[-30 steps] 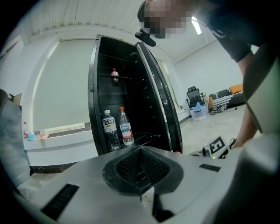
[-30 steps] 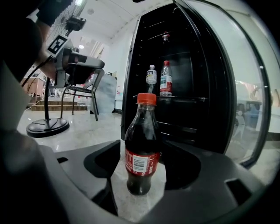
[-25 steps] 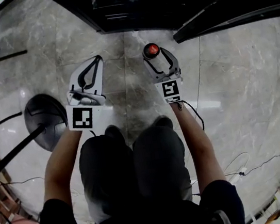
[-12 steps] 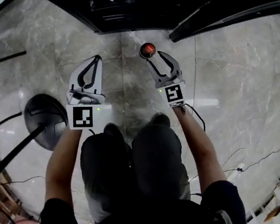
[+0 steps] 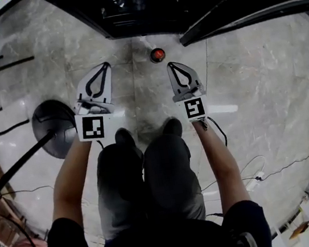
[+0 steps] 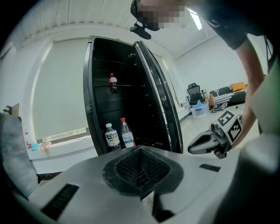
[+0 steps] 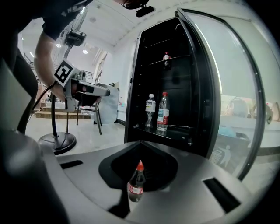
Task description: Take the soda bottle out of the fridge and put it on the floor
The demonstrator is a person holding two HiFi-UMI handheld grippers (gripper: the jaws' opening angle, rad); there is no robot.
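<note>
Soda bottle (image 5: 157, 54) stands on floor (image 5: 251, 77); open fridge (image 7: 183, 96) holds three bottles (image 7: 162, 111).

Left forearm (image 5: 70, 178) and right forearm (image 5: 220, 159) both reach forward, roughly parallel, bare below dark sleeves.

Left gripper (image 5: 102, 68): jaws together, tips meeting, nothing gripped; aimed ahead, slightly nose-down.

Right gripper (image 5: 172, 65): jaws have just closed, pads meeting with nothing between them; same heading.

I see the two grippers side by side, well apart.
</note>
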